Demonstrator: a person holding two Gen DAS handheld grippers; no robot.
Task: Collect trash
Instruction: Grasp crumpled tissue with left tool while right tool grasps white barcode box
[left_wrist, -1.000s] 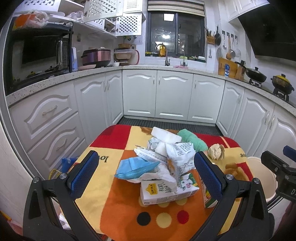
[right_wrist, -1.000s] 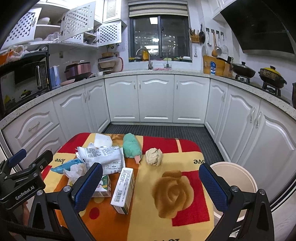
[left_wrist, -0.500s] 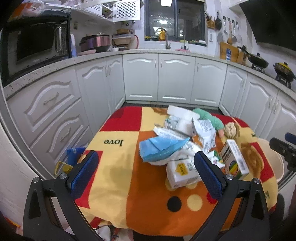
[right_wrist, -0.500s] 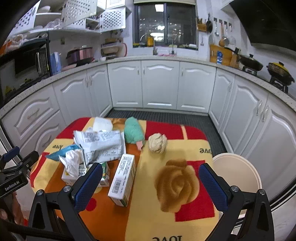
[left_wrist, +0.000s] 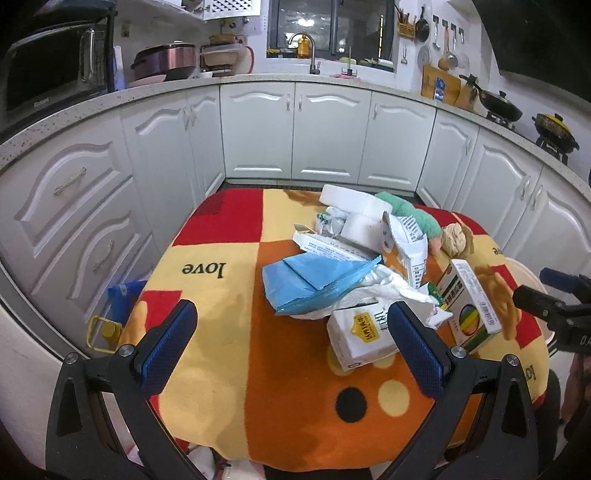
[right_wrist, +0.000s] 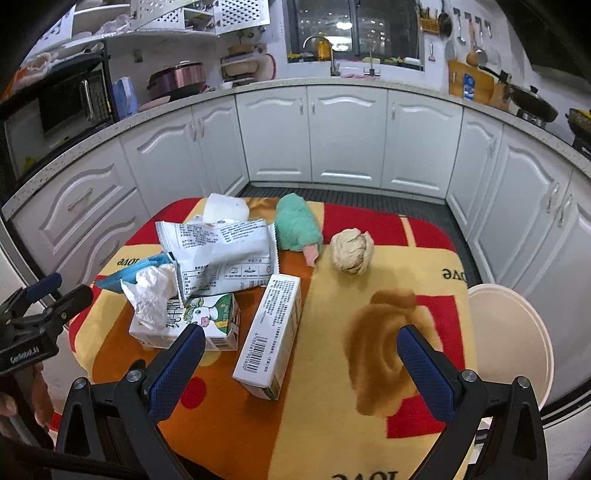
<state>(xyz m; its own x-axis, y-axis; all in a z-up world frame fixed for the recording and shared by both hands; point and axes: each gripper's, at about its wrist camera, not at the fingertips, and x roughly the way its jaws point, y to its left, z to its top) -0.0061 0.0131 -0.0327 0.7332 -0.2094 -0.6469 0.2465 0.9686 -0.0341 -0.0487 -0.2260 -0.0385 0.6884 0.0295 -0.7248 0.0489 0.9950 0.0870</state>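
Trash lies piled on a small table with a colourful cloth (left_wrist: 221, 306) (right_wrist: 332, 424): a blue wrapper (left_wrist: 306, 282), crumpled white tissue (right_wrist: 151, 291), a milk carton (left_wrist: 360, 334) (right_wrist: 210, 323), a printed white packet (right_wrist: 221, 254), a long white box (right_wrist: 271, 332) (left_wrist: 471, 306), a green fuzzy roll (right_wrist: 297, 229) and a crumpled paper ball (right_wrist: 351, 251) (left_wrist: 454, 238). My left gripper (left_wrist: 291, 345) is open and empty above the table's near edge. My right gripper (right_wrist: 301, 369) is open and empty, hovering over the box's near end.
A cream round bin (right_wrist: 509, 339) stands on the floor right of the table. White kitchen cabinets (left_wrist: 328, 136) curve around behind. A yellow-capped bottle and blue bag (left_wrist: 110, 321) sit on the floor at the table's left.
Both grippers have tilted further down over the table and drawn slightly back; the left view has shifted left. The trash has not moved. Both stay open.
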